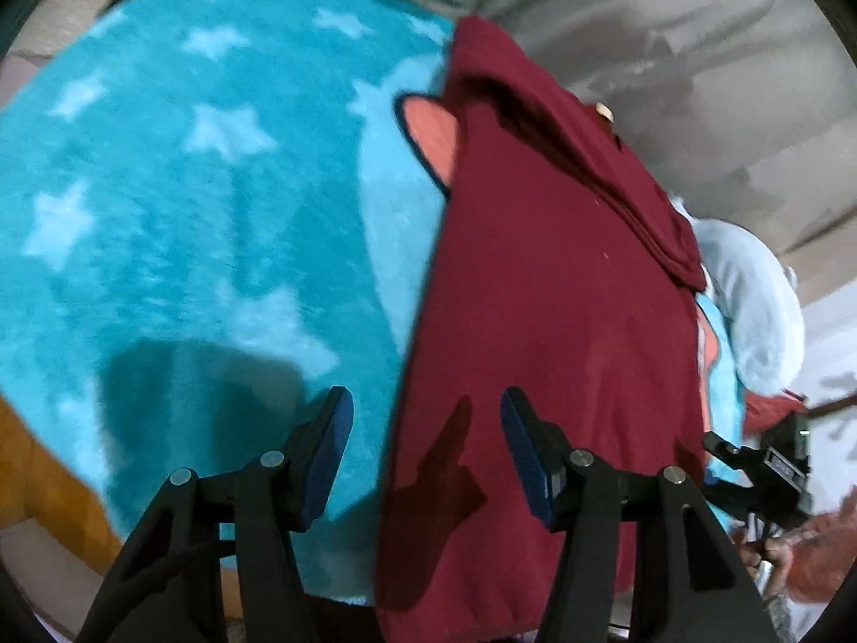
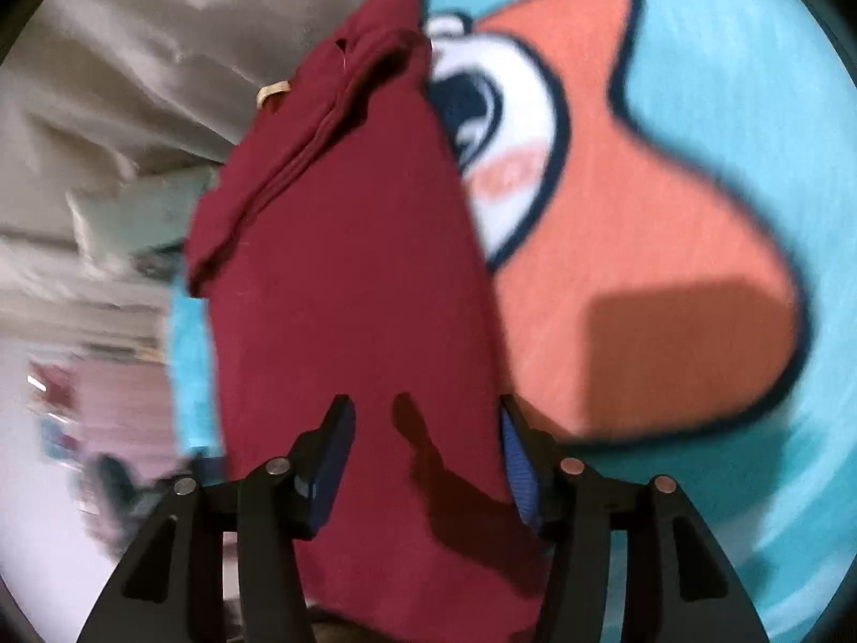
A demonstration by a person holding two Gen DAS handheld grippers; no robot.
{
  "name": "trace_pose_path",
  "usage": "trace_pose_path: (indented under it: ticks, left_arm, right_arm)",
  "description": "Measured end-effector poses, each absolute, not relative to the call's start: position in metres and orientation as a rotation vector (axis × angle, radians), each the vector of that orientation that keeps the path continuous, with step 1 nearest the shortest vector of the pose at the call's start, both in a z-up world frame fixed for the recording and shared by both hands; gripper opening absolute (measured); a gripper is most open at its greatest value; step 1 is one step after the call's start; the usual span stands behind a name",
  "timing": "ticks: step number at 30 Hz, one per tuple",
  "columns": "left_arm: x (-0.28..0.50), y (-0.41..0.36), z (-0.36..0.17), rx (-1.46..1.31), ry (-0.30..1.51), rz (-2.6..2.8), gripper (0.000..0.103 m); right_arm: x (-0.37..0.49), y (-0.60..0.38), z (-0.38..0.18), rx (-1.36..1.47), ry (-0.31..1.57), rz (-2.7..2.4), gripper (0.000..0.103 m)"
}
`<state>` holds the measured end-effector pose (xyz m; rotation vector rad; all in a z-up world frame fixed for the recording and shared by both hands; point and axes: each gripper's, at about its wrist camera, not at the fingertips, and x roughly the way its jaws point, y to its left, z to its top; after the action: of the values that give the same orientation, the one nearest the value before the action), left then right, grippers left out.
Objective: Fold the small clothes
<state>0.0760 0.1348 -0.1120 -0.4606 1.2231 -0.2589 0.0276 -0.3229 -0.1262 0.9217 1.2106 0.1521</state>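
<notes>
A maroon garment (image 1: 546,278) lies in a long narrow shape on a turquoise star-patterned blanket (image 1: 187,187). A folded hem runs along its far right side, with a small tan label (image 1: 605,110) near the top. My left gripper (image 1: 426,402) hovers open over the garment's left edge, one finger above the blanket, the other above the maroon cloth. In the right wrist view the same garment (image 2: 348,246) runs away from my right gripper (image 2: 426,407), which is open above its near end. Nothing is pinched in either. The picture is blurred.
The blanket (image 2: 723,107) carries a big orange cartoon figure (image 2: 643,268) beside the garment. A crumpled beige sheet (image 1: 669,27) lies beyond. A pale blue fluffy cloth (image 1: 750,294) sits at the right, mustard fabric (image 1: 43,482) at the lower left. A hand (image 1: 776,557) shows at the right edge.
</notes>
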Motion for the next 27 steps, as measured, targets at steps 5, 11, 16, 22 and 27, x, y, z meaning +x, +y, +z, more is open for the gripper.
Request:
trace_pose_path:
  ticks: [5, 11, 16, 22, 27]
  left_arm:
    - [0.068, 0.137, -0.121, -0.500, 1.262, -0.384, 0.043]
    - [0.041, 0.135, -0.130, -0.605, 1.296, -0.447, 0.040]
    - [0.017, 0.131, -0.133, -0.686, 1.292, -0.445, 0.040]
    - [0.018, 0.122, -0.135, -0.734, 1.270, -0.399, 0.042]
    - [0.019, 0.123, -0.134, -0.724, 1.279, -0.296, 0.010]
  right_arm:
    - [0.005, -0.303, -0.152, 1.172, 1.211, 0.287, 0.058]
    - [-0.004, -0.278, -0.157, 1.167, 1.236, 0.383, 0.058]
    - [-0.009, -0.270, -0.157, 1.117, 1.280, 0.466, 0.056]
    - [-0.016, -0.260, -0.151, 1.006, 1.294, 0.489, 0.054]
    - [-0.019, -0.267, -0.152, 0.927, 1.317, 0.431, 0.017]
